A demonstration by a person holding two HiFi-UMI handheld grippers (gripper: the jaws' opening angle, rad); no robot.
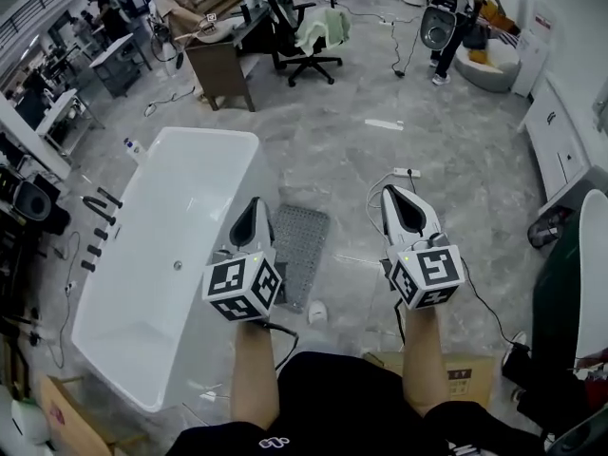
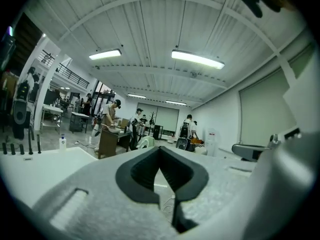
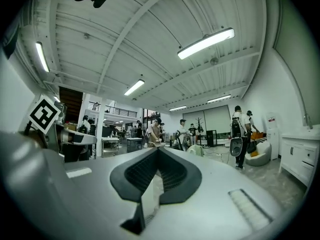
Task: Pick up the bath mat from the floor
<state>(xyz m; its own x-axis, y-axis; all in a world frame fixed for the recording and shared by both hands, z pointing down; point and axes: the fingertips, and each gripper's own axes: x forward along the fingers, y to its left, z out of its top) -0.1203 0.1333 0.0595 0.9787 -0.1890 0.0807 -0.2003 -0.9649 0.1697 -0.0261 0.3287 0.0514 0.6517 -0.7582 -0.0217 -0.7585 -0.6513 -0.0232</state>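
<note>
A grey, dimpled bath mat [image 1: 300, 253] lies flat on the floor just right of the white bathtub [image 1: 166, 274], seen in the head view. My left gripper [image 1: 255, 203] is held above the mat's left edge, shut and empty. My right gripper [image 1: 391, 192] hangs to the right of the mat, over bare floor, also shut with nothing in it. In the left gripper view the jaw tips [image 2: 159, 148] meet and point level across the room. The right gripper view shows the same with its tips [image 3: 158, 148] closed. The mat is not in either gripper view.
A white power strip [image 1: 407, 172] with cables lies ahead of the right gripper. A small white object [image 1: 316, 313] sits by the mat's near end. Cardboard boxes [image 1: 461, 376] stand near my feet. A desk [image 1: 225, 60], an office chair [image 1: 306, 34] and several people are farther off.
</note>
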